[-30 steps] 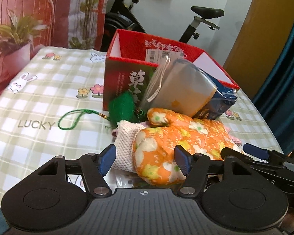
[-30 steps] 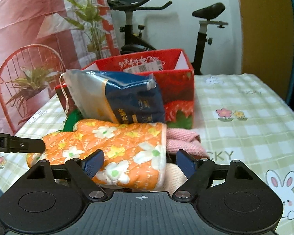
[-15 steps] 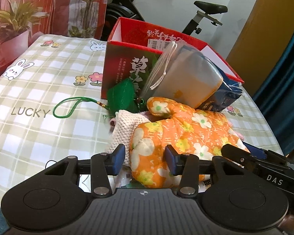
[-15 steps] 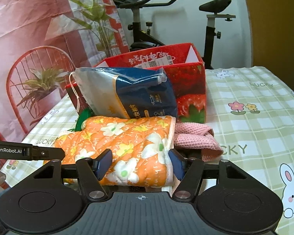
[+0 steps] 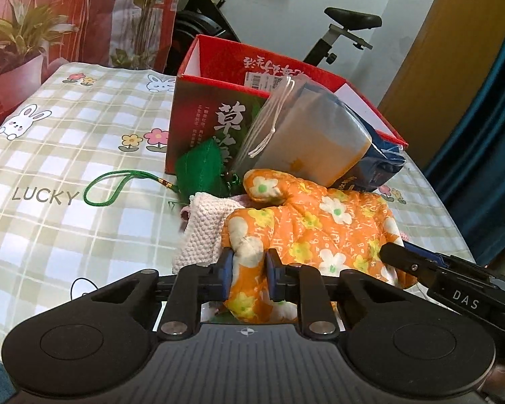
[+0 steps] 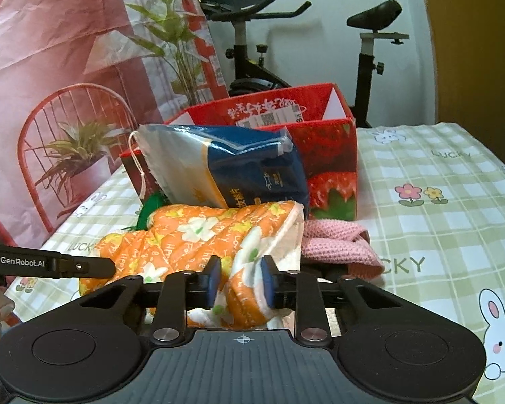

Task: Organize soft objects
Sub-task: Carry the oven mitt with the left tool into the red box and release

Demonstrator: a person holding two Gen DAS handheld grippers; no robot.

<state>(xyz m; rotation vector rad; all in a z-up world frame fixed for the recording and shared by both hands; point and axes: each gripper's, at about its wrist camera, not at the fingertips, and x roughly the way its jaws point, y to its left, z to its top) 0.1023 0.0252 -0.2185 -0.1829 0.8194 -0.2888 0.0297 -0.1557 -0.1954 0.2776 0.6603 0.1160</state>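
The left claw (image 5: 247,277) is clamped on the fingertip end of the orange floral oven mitt (image 5: 320,222), its blue pads pinching a fold of the quilted fabric. The right claw (image 6: 239,282) is clamped on the mitt's opposite end, at the white-lined cuff.

The red box (image 5: 219,111) serves as the landmark. The mitt lies in front of the box on the checked tabletop (image 5: 67,155), stretched between both claws. A plastic drawstring pack (image 6: 225,171) leans against the box's front, resting on the mitt. A green pouch (image 5: 202,171) with a looped cord sits at the foot of the box. A pink knitted piece (image 6: 336,239) lies under the mitt, in front of the box.
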